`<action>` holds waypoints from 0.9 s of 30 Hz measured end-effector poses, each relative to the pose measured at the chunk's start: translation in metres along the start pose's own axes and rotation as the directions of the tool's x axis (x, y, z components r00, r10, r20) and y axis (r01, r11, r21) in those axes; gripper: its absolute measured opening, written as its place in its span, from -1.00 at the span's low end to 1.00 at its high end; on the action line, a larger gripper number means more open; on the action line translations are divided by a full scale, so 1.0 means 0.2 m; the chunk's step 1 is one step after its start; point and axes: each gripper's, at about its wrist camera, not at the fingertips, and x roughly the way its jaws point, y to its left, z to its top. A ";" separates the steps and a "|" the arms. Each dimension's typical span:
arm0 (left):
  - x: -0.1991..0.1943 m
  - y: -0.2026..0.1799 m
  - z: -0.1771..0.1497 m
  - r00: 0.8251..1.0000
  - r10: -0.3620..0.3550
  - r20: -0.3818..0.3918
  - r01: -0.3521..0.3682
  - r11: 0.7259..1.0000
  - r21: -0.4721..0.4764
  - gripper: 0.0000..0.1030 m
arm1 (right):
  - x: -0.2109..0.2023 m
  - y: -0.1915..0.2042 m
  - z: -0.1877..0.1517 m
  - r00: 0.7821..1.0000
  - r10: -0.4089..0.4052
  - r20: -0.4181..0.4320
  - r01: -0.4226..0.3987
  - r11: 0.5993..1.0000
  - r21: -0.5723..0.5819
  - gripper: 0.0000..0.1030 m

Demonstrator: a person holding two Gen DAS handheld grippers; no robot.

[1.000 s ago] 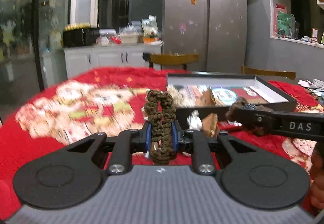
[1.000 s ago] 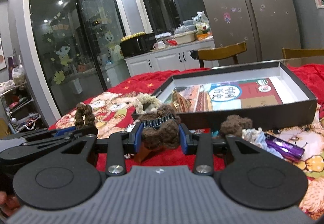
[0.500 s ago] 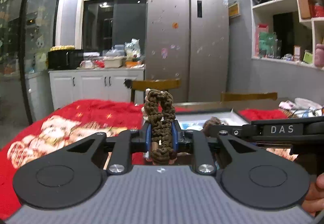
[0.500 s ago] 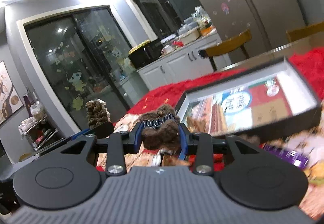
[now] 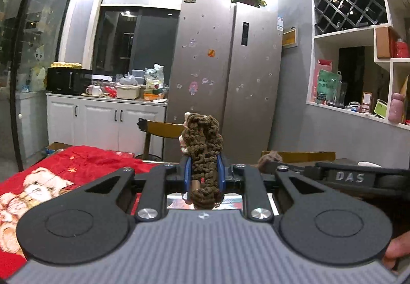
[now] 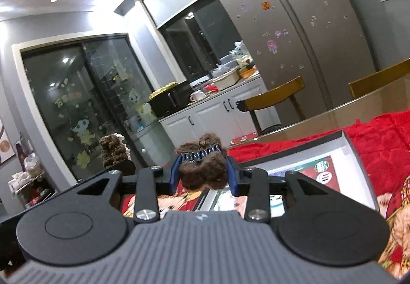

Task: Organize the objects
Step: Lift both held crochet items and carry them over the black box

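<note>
Carry step. My left gripper (image 5: 203,176) clamps a brown crocheted scrunchie (image 5: 202,145); my right gripper (image 6: 203,176) pinches a fuzzy brown hair clip (image 6: 203,171). Both are aloft above the open box (image 6: 358,155). Next I'd lower them into it, then release.

We cannot see the shallow box (image 6: 358,155) whole: our right hand-held gripper (image 6: 203,173) hides its near part. The labels on its printed contents (image 6: 324,172) are too small to read.
</note>
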 end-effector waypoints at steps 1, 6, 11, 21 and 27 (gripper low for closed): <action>0.03 -0.01 0.02 1.000 -0.001 -0.001 0.001 1.000 0.000 -0.53 | 0.02 -0.01 0.02 1.000 -0.004 0.001 0.004 1.000 0.002 -0.21; 0.21 -0.05 0.07 0.999 -0.034 -0.026 0.033 0.999 -0.016 -0.53 | 0.07 -0.06 0.05 1.000 -0.018 0.012 0.018 1.000 0.006 -0.21; 0.40 -0.07 0.03 0.992 -0.080 -0.094 0.074 0.995 -0.070 -0.53 | 0.07 -0.14 0.04 0.998 -0.037 0.055 0.038 0.999 -0.018 -0.21; 0.70 -0.10 -0.19 0.971 -0.078 -0.227 0.072 0.997 -0.034 -0.53 | 0.16 -0.43 -0.11 0.994 -0.101 -0.032 0.104 0.991 0.079 -0.21; 0.76 -0.08 -0.33 0.958 -0.055 -0.280 0.061 0.998 0.011 -0.53 | 0.20 -0.44 -0.17 0.993 -0.103 -0.062 0.107 0.992 0.061 -0.21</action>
